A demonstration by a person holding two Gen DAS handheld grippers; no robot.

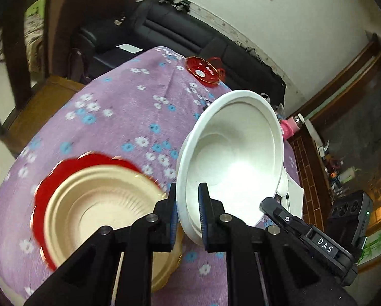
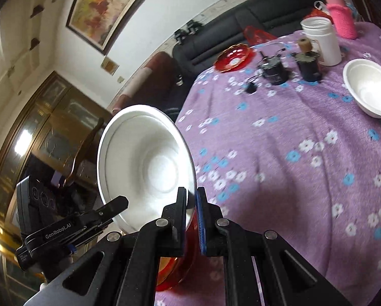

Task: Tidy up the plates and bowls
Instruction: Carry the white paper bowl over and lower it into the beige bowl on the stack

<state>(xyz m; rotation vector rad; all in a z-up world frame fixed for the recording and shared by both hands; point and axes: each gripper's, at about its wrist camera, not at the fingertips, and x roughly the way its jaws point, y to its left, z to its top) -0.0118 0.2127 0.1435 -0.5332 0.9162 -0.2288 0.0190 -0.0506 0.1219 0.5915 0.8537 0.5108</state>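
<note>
My left gripper (image 1: 188, 199) is shut on the rim of a white bowl (image 1: 231, 153) and holds it tilted above the purple flowered tablecloth (image 1: 114, 117). Below it to the left, a beige bowl (image 1: 98, 204) rests on a red scalloped plate (image 1: 70, 168). My right gripper (image 2: 191, 204) is shut on the rim of a white bowl (image 2: 144, 163), held tilted at the table's left edge above a red plate (image 2: 175, 267). Another white bowl (image 2: 369, 86) stands on the cloth at the right. A small red glass dish (image 2: 232, 57) sits at the far edge; it also shows in the left wrist view (image 1: 203, 71).
On the far side of the table stand a white jar (image 2: 320, 40), two dark small devices (image 2: 274, 70) and a pink-sleeved flask (image 2: 341, 15). A black sofa (image 1: 180, 33) lies behind the table. A wooden chair (image 1: 32, 102) stands at the left. The other gripper (image 1: 313, 242) is close at the right.
</note>
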